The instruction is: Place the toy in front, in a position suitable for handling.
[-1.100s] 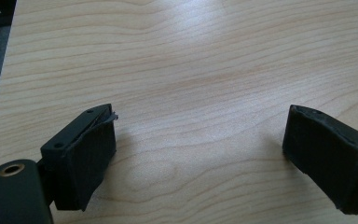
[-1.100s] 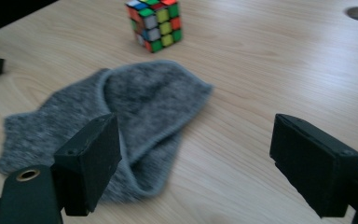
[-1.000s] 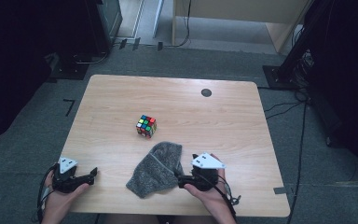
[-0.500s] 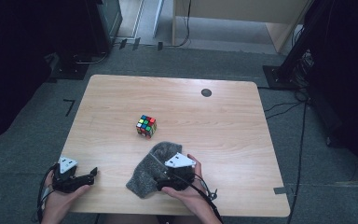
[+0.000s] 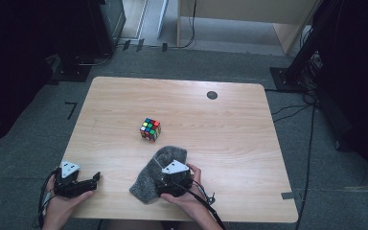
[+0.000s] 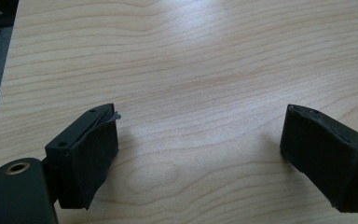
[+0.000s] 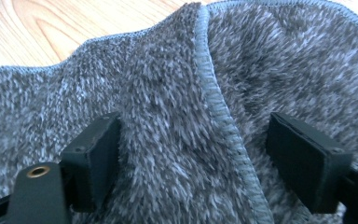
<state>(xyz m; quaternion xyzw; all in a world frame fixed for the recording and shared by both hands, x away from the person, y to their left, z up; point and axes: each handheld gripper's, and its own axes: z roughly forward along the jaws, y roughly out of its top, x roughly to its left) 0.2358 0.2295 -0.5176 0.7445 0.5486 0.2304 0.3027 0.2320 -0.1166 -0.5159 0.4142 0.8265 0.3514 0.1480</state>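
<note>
A grey fuzzy cloth (image 5: 146, 184) lies crumpled near the front edge of the wooden table (image 5: 230, 134). My right gripper (image 5: 164, 183) rests on top of it. In the right gripper view its jaws stand apart and sunk into the pile, with a stitched hem of the cloth (image 7: 214, 107) running between them. The jaws have just been closing, and the pads are still well apart around the bunched cloth. My left gripper (image 5: 95, 178) sits at the front left corner, open over bare wood (image 6: 200, 149). A Rubik's cube (image 5: 150, 130) stands behind the cloth.
A small black round disc (image 5: 212, 95) is set into the far side of the table. A strip of tape (image 5: 287, 195) sticks out at the front right edge. Dark stands and cables surround the table on the carpet.
My right gripper has moved left from the cloth's right edge onto its middle and come down into it. The left gripper, the cube and the cloth's place are unchanged.
</note>
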